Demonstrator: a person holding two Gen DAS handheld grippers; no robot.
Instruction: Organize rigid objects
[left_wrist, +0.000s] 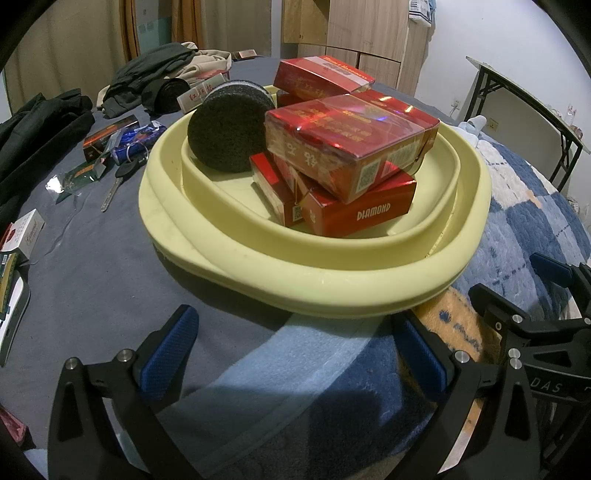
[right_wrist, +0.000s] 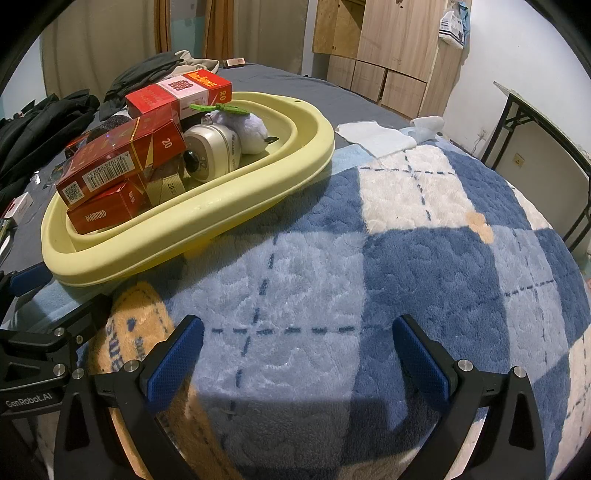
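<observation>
A pale yellow basin (left_wrist: 258, 266) (right_wrist: 207, 218) rests on the bed, filled with red cigarette boxes (left_wrist: 343, 144) (right_wrist: 122, 158), a black round sponge (left_wrist: 227, 134), a cream alarm clock (right_wrist: 212, 151) and a purple plush toy (right_wrist: 247, 129). My left gripper (left_wrist: 295, 347) is open just in front of the basin's near rim, holding nothing. My right gripper (right_wrist: 299, 354) is open over the plaid blanket, to the right of the basin, also with nothing in it. The right gripper's body (left_wrist: 546, 332) shows at the left wrist view's right edge.
Loose items lie on the grey sheet left of the basin: a key (left_wrist: 118, 181), small boxes (left_wrist: 110, 138), a white box (left_wrist: 26, 232), wrappers. Dark clothes (left_wrist: 44, 125) are piled at the far left. A wardrobe (right_wrist: 388, 48) and a folding table (right_wrist: 543, 122) stand beyond the bed.
</observation>
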